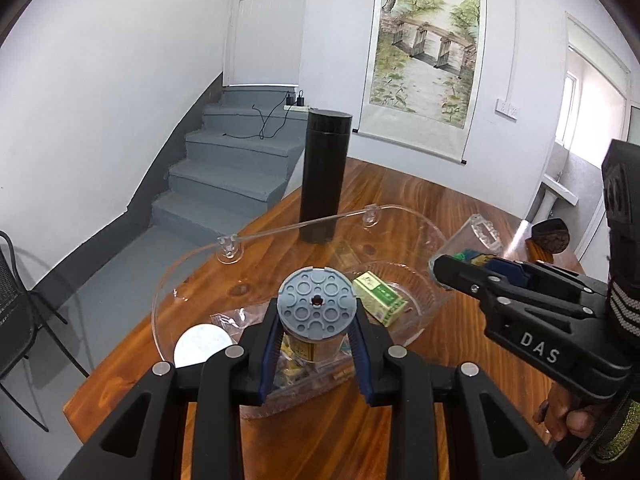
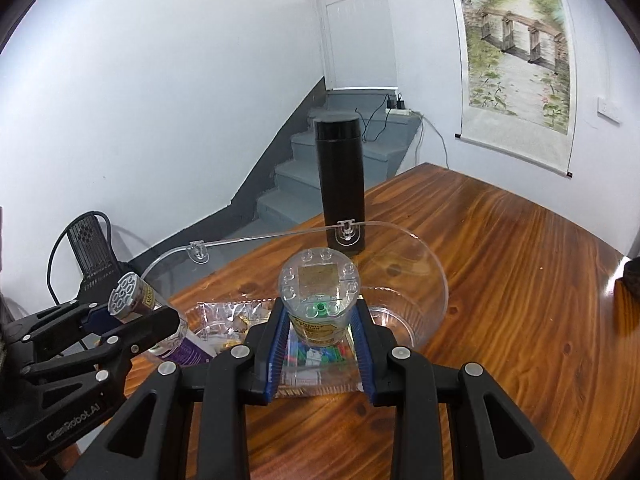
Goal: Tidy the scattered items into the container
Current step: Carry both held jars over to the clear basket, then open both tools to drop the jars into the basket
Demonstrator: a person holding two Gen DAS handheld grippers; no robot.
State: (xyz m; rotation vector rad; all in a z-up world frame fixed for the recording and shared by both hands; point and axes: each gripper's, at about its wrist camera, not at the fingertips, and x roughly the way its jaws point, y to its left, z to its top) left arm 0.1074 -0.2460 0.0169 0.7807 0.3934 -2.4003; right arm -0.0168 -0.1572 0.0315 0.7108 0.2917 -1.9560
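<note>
My left gripper [image 1: 316, 314] is shut on a clear tub with a grey studded lid [image 1: 316, 300], held over the near part of the clear container [image 1: 436, 236] on the wooden table. My right gripper [image 2: 320, 314] is shut on a clear tub with a clear studded lid [image 2: 320, 284] that holds small coloured pieces, also above the container's [image 2: 438, 276] near side. Each wrist view shows the other gripper: right gripper [image 1: 444, 270] with its tub [image 1: 468, 242], left gripper [image 2: 136, 314] with its tub [image 2: 130, 300]. Inside the container lie a green box [image 1: 380, 298], a white disc [image 1: 202, 346] and a plastic bag [image 2: 228, 314].
A tall black flask [image 1: 324, 176] stands just behind the container's clear handle [image 1: 296, 226]. A dark object [image 1: 546, 234] sits at the table's far right edge. Grey stairs [image 1: 236, 168] and a black chair [image 2: 90, 248] lie beyond the table's left edge.
</note>
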